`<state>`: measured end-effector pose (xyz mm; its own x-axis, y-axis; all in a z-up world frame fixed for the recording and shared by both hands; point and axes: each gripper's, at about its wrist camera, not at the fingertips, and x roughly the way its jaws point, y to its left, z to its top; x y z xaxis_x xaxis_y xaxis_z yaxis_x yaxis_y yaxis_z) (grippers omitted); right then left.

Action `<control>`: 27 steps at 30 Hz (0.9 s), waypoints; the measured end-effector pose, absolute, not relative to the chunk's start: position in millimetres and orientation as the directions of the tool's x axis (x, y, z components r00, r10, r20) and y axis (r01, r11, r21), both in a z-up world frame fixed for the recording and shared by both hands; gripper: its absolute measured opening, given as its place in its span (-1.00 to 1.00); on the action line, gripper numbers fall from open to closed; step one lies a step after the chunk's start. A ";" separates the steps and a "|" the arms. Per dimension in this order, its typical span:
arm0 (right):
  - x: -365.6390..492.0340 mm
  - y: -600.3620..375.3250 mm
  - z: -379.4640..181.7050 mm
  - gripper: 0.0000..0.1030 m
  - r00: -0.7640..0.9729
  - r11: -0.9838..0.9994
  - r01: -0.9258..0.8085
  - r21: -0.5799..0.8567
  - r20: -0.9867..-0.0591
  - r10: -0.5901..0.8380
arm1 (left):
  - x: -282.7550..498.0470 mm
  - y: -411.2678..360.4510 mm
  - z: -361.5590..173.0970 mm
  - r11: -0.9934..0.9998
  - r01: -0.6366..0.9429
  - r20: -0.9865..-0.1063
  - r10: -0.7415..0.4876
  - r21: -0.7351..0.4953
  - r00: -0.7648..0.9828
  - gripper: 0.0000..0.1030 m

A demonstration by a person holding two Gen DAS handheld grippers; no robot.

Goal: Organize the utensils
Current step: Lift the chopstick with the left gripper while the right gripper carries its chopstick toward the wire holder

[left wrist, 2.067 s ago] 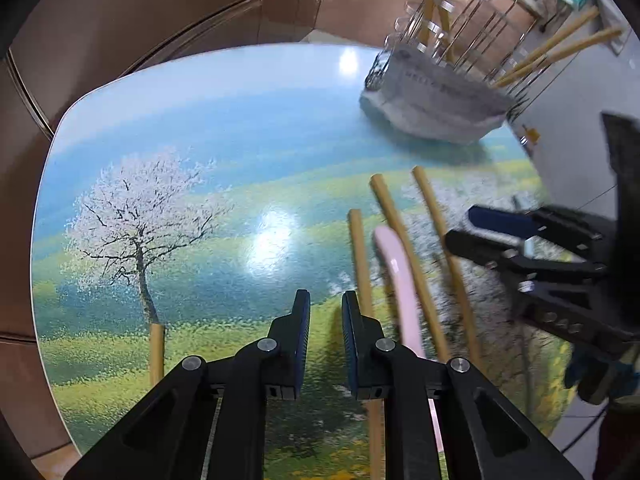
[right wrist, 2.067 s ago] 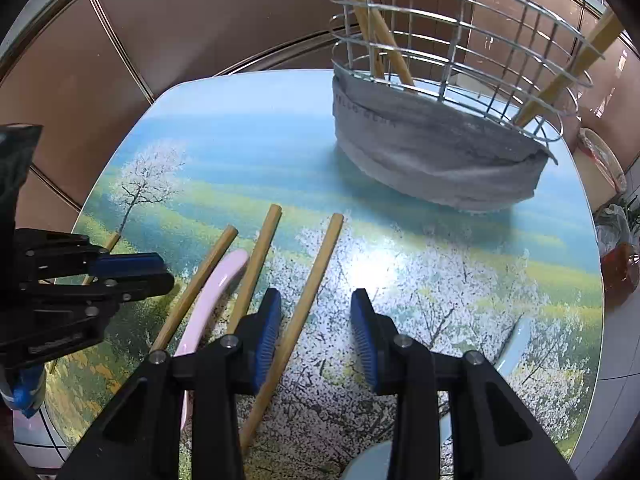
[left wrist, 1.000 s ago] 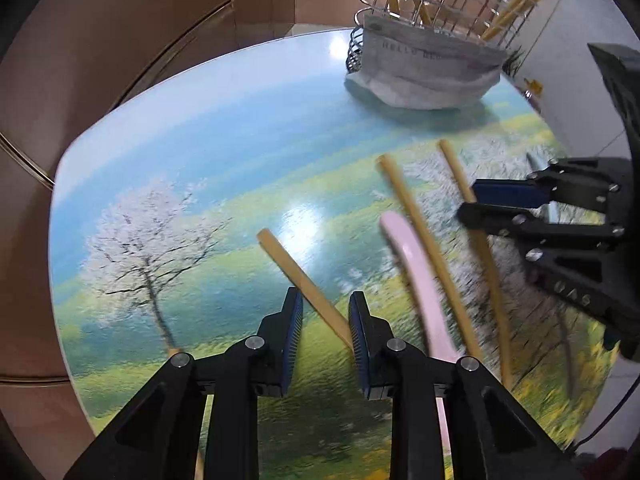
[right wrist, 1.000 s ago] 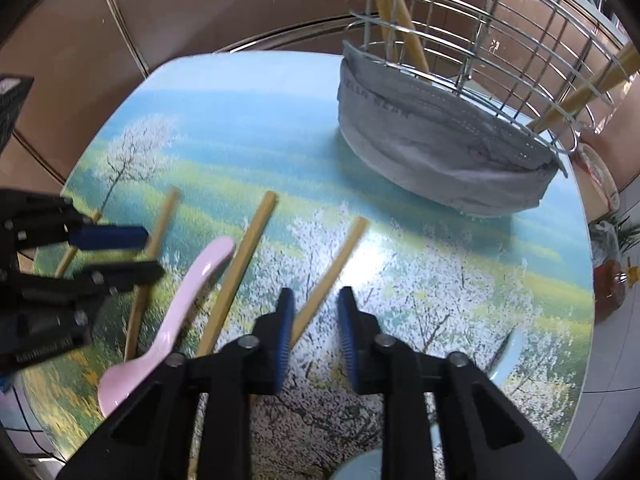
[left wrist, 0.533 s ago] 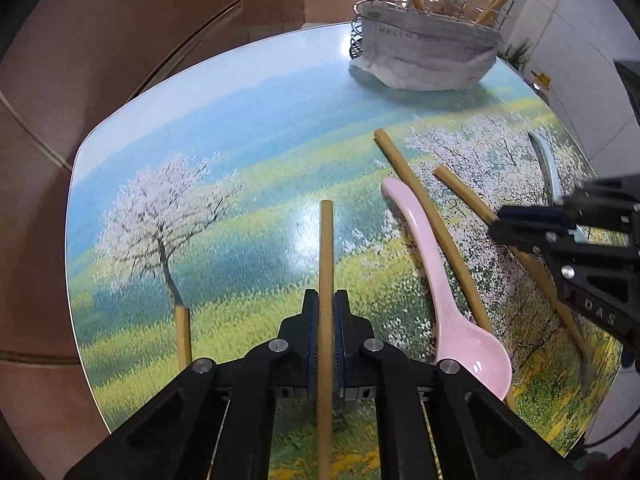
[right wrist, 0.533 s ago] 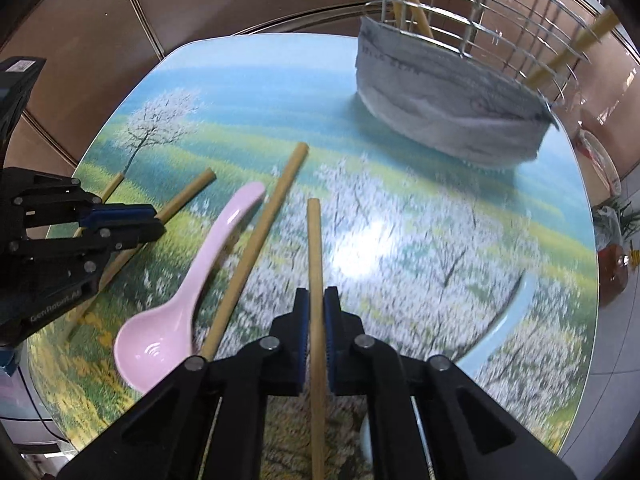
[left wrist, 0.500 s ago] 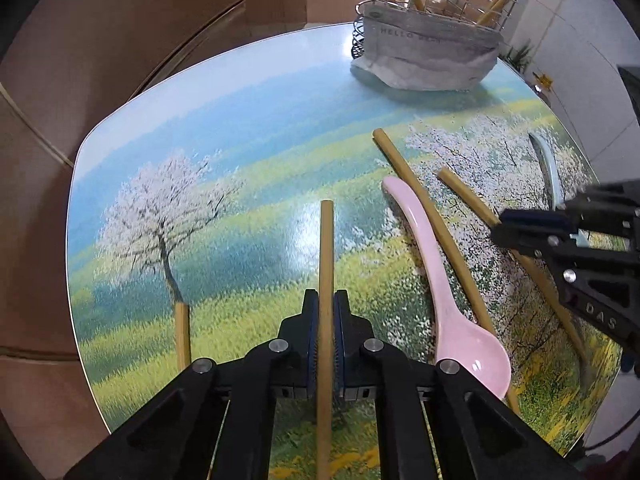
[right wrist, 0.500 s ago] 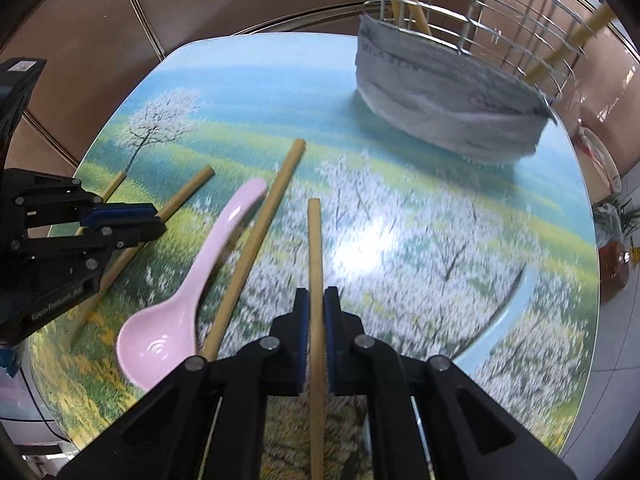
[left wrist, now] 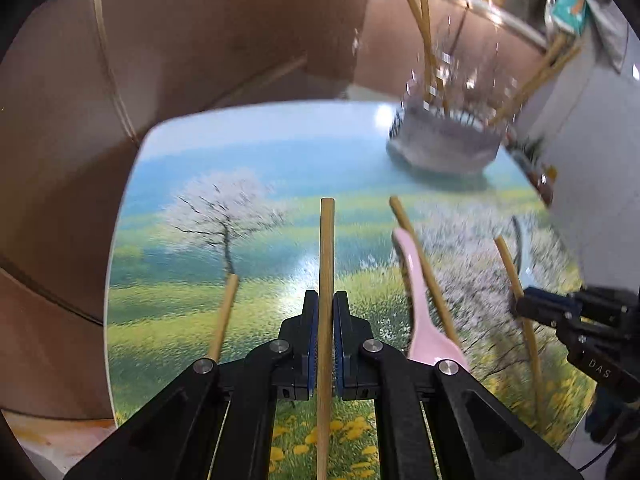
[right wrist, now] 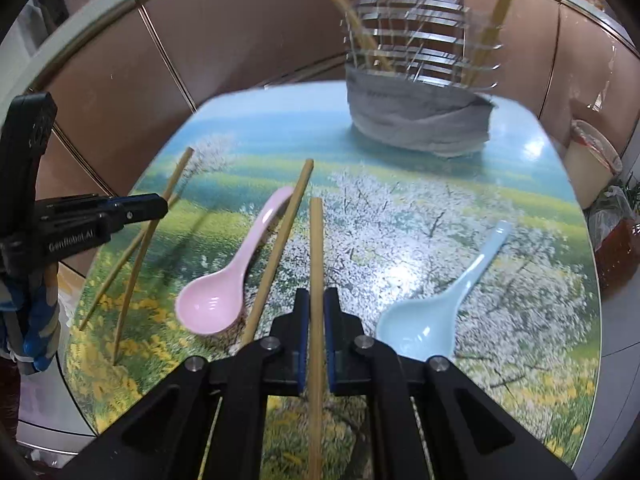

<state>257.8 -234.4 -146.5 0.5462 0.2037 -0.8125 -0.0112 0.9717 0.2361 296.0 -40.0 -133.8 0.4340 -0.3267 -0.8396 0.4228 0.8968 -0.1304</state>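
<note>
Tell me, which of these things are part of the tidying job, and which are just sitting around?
Part of the job:
- chopstick in the left hand-held gripper
- chopstick in the right hand-held gripper
- loose chopstick
- pink spoon
- blue spoon
- wire basket

Just lying about:
- painted table
- grey cloth round the basket

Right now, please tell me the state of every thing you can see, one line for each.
Left gripper: shut on a chopstick.
Right gripper: shut on a chopstick.
Pink spoon: lying on the table.
Blue spoon: lying on the table.
Wire basket: upright, holding chopsticks.
</note>
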 end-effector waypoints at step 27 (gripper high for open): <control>206.5 -257.9 -29.7 -0.88 0.821 0.949 -0.035 0.313 -0.532 0.206 | 259.6 -53.7 -16.2 0.851 0.474 -0.623 -0.501 -0.226 0.601 -0.87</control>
<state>206.5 -257.9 -29.7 0.8214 0.2058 -0.5320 -0.0353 0.9492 0.3127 259.6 -53.7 -16.2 0.6012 -0.5006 -0.6229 0.4739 0.8510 -0.2264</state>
